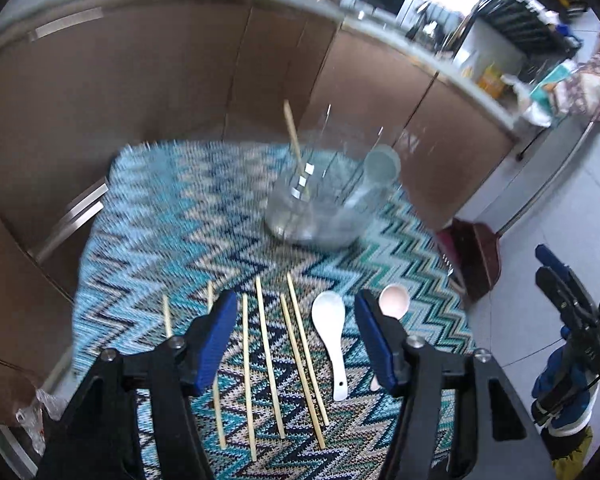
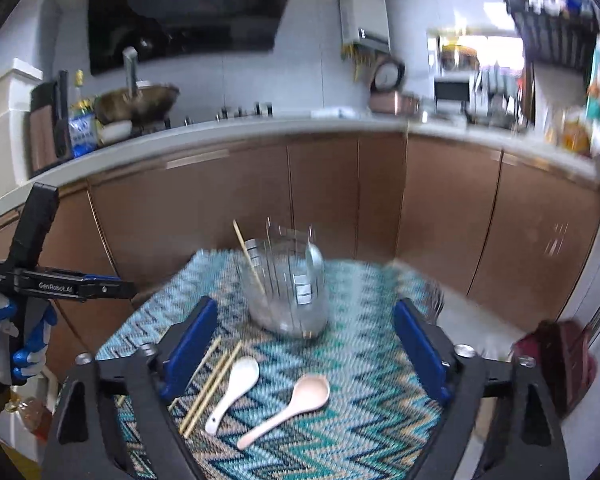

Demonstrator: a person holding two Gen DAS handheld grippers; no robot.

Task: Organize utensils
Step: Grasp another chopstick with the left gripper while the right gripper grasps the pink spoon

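Loosely spread on the zigzag-patterned blue and teal woven cloth (image 1: 188, 240) lie the utensils to be sorted: several thin pale wooden chopsticks (image 1: 270, 360) side by side, a white ceramic soup spoon (image 1: 332, 336) just right of them, and a pink ceramic soup spoon (image 2: 288, 408) beside that. Neither is in hand yet. The left gripper (image 1: 296, 340) hangs over the chopsticks with its blue jaws spread apart and nothing between them; the right gripper (image 2: 304, 352) hangs over the two spoons, jaws wide and likewise empty.

To do the pick well, each gripper should probably settle over a single piece and straddle it across its narrow handle, since the sticks lie close together.

Farther back on the cloth stands a clear round glass jar (image 2: 286, 292). One chopstick (image 2: 250, 262) already leans inside it, and a pale spoon (image 1: 380, 168) appears to rest against its far side, though blur makes that uncertain.
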